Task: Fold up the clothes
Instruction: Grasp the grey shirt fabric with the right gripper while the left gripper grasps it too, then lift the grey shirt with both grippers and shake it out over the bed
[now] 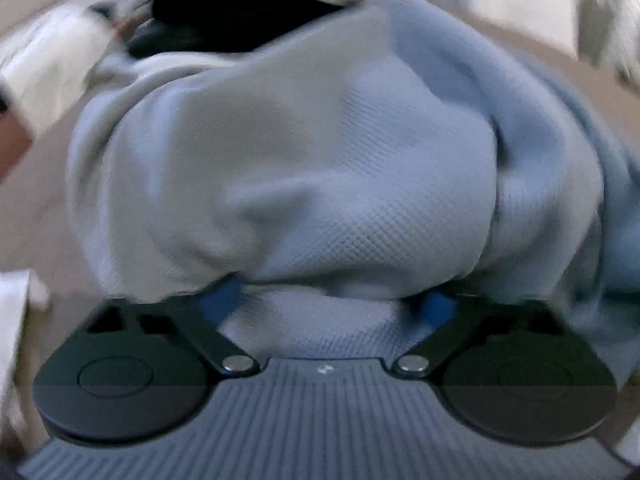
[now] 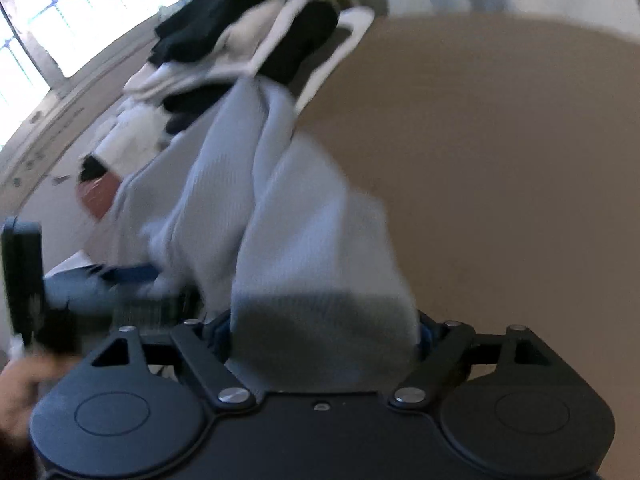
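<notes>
A light blue knit garment (image 1: 320, 168) fills the left wrist view, bunched and draped over the blue fingertips of my left gripper (image 1: 328, 304), which is shut on its fabric. In the right wrist view the same garment (image 2: 288, 216) hangs in a long fold from my right gripper (image 2: 324, 332), whose jaws are shut on its near edge; the fingertips are mostly hidden by cloth. The left gripper (image 2: 100, 288) shows at the left of that view, holding the other end. The garment is lifted above the tan table (image 2: 500, 160).
A pile of black and white clothes (image 2: 248, 40) lies in a white basket (image 2: 352, 36) at the table's far left edge; it also shows in the left wrist view (image 1: 224, 16). A bright window (image 2: 72, 12) is beyond. A hand (image 2: 16, 396) is at lower left.
</notes>
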`<action>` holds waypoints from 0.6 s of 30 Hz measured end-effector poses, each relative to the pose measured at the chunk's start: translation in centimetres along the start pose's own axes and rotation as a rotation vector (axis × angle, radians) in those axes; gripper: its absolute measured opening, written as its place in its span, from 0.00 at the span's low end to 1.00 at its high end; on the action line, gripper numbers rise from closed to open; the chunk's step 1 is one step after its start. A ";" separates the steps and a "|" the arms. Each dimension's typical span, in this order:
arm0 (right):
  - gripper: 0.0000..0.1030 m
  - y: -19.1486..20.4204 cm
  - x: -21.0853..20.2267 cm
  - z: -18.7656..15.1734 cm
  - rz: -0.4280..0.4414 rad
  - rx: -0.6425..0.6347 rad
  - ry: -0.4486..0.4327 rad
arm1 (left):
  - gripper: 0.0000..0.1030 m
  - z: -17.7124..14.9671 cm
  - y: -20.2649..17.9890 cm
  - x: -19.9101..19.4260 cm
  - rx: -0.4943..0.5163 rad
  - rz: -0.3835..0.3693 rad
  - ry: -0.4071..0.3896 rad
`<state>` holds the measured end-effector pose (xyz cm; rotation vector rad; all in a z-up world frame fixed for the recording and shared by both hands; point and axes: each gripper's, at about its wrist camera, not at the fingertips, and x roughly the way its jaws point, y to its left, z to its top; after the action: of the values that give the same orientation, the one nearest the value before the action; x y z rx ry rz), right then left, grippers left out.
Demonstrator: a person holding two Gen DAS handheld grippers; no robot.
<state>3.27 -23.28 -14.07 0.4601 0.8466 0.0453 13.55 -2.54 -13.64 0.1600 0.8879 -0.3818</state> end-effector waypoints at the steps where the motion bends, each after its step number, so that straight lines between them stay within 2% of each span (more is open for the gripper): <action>1: 0.85 -0.1 0.4 -0.4 0.005 0.002 -0.016 | 0.20 0.0 0.0 -0.3 0.014 0.030 -0.017; 2: 0.87 0.1 0.8 -0.8 -0.001 -0.008 -0.045 | 0.15 -0.1 0.1 -0.6 0.029 0.060 -0.035; 3: 0.84 0.4 1.1 -1.1 -0.004 -0.032 -0.075 | 0.14 -0.1 0.1 -0.9 0.044 0.091 -0.054; 4: 0.77 1.0 1.3 -1.3 -0.004 -0.094 -0.103 | 0.13 -0.3 0.1 -1.1 0.053 0.111 -0.069; 5: 0.36 1.6 1.4 -1.4 -0.009 -0.154 -0.127 | 0.12 -0.4 0.0 -1.3 0.062 0.130 -0.083; 6: 0.15 2.1 1.2 -1.1 -0.024 -0.210 -0.136 | 0.12 -0.6 0.0 -1.8 0.070 0.146 -0.098; 8: 0.12 2.9 0.2 -0.4 -0.062 -0.282 -0.181 | 0.12 -0.8 0.1 -4.1 0.050 0.219 -0.152; 11: 0.11 2.9 -3.0 1.8 -0.209 -0.332 -0.250 | 0.12 -0.5 0.3 -8.4 0.027 0.275 -0.253; 15: 0.10 -0.3 -9.8 4.8 -0.187 -0.224 -0.318 | 0.12 0.2 -0.5 -15.1 0.009 0.310 -0.395; 18: 0.10 -1.9 -14.8 5.1 -0.201 -0.258 -0.354 | 0.12 1.4 -0.8 -19.5 -0.023 0.312 -0.518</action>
<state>-3.10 -30.12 -1.41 0.1311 0.5251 -0.1090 3.15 1.32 2.54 0.1651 0.3468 -0.1095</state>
